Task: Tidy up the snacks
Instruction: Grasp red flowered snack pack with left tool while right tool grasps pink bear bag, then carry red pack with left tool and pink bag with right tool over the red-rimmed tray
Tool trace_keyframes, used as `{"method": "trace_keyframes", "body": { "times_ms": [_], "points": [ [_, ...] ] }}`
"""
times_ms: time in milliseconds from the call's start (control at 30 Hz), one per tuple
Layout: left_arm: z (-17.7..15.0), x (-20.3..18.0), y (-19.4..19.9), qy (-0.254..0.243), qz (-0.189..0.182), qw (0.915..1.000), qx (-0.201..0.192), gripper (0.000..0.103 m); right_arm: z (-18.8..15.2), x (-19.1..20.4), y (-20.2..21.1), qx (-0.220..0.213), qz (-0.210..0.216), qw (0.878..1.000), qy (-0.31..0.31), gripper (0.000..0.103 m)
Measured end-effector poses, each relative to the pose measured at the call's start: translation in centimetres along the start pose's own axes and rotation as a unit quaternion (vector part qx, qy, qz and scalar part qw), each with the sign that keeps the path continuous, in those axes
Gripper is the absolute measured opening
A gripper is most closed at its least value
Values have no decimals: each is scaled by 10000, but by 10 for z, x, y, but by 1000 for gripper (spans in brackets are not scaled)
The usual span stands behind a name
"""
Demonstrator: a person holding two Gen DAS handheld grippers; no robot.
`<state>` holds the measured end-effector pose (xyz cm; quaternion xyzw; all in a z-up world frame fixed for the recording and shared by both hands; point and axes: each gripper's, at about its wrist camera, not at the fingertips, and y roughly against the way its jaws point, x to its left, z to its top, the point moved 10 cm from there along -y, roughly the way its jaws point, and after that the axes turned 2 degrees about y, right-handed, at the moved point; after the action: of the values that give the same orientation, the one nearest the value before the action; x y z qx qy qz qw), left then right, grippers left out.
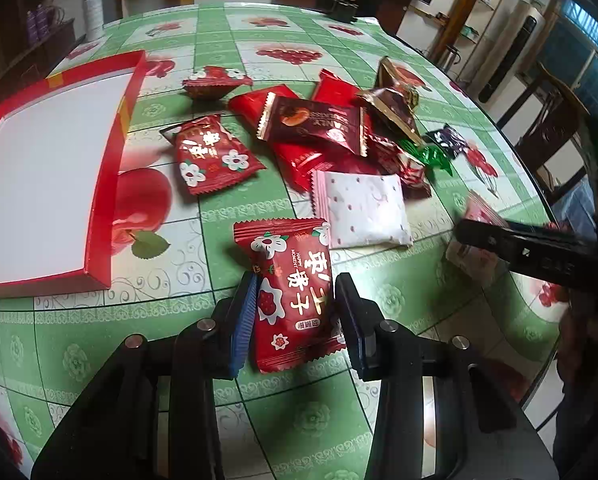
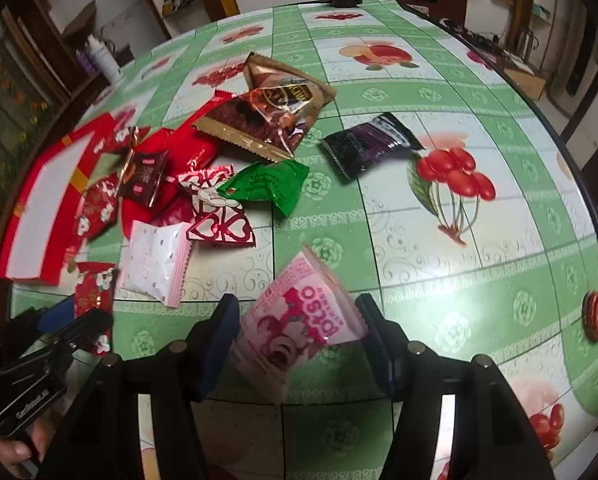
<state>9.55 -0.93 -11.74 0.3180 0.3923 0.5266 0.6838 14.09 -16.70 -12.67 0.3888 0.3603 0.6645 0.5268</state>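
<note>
Our left hand-held gripper (image 1: 295, 308) has its pads against both sides of the red date packet (image 1: 289, 284), low in the left wrist frame, so we judge it gripped. The packet's long axis runs up the frame, away from us. The red box (image 1: 99, 208) lies to the upper left, nearer this hand. Our right hand-held gripper (image 2: 297, 332) straddles the pink packet (image 2: 299, 316), tilted at lower centre; we cannot tell whether it pinches. Both sit on the counter (image 1: 399, 312).

A home dining room: fruit-print tablecloth (image 1: 203, 216) (wooden chair (image 1: 555, 120) beside).
</note>
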Motion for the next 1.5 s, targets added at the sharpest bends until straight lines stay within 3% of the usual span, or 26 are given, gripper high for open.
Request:
{"method": "trace_keyframes", "body": {
  "times_ms": [233,500,800,1000,1500],
  "points": [
    [0,-1,-1,50,-24,10000,11,40,6,12,-7,-37,-210,9989,425,56],
    [1,-1,-2,-11,110,9999,32,41,0,15,-4,-56,-169,9982,565,53],
    [0,-3,-6,-292,593,9978,-10,39,-2,20,-1,-150,-88,9974,697,50],
    [-2,-2,-1,-91,234,9996,-109,36,-3,22,7,-244,27,9972,710,50],
    [5,-6,26,0,68,9992,-407,36,9,46,40,-563,322,9937,910,50]
  ]
}}
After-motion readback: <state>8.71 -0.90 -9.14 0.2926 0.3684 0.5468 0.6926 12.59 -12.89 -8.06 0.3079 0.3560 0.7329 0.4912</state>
